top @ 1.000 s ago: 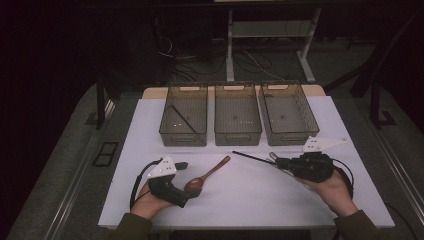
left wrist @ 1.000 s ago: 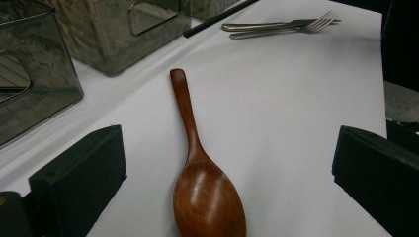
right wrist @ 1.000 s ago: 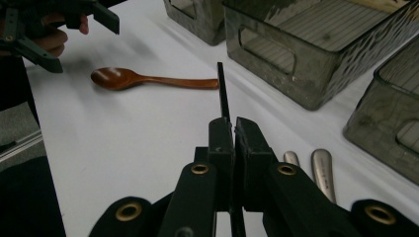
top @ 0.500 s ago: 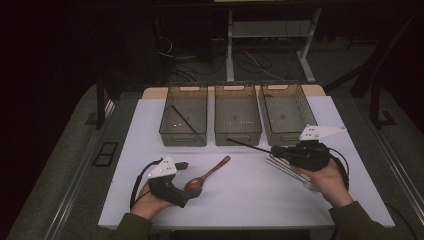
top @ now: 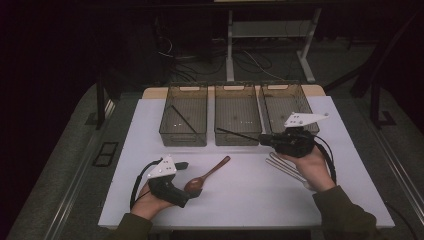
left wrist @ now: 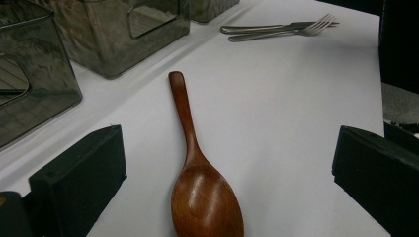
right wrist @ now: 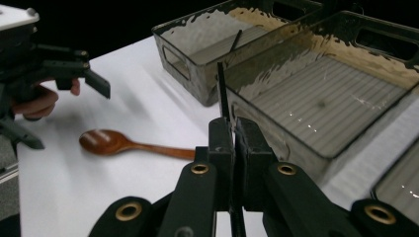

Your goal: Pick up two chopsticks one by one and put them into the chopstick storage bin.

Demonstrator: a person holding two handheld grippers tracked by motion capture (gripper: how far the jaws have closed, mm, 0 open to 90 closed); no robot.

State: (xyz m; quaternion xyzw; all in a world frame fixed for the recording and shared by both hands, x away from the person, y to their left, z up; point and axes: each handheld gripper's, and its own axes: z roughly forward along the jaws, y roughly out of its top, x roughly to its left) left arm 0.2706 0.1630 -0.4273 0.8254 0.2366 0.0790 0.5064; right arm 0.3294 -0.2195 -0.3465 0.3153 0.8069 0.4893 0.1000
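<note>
My right gripper (top: 263,139) is shut on a thin black chopstick (top: 236,133), held level above the table. The stick points left across the front wall of the middle bin (top: 237,142). In the right gripper view the stick (right wrist: 221,89) rises from between the closed jaws (right wrist: 233,129) toward that bin's corner. A wooden spoon (top: 209,173) lies on the white table. My left gripper (top: 191,183) rests on the table, open, with the spoon's bowl (left wrist: 205,202) between its jaws (left wrist: 227,153) and untouched.
Three clear bins stand in a row at the back; the left bin (top: 175,136) holds another black chopstick (top: 182,118), and the right bin (top: 272,89) is behind my right hand. Metal cutlery with a fork (top: 282,165) lies under the right hand.
The right gripper has lifted with the chopstick and moved away from the table's front toward the middle bin. The left gripper and the spoon have stayed put.
</note>
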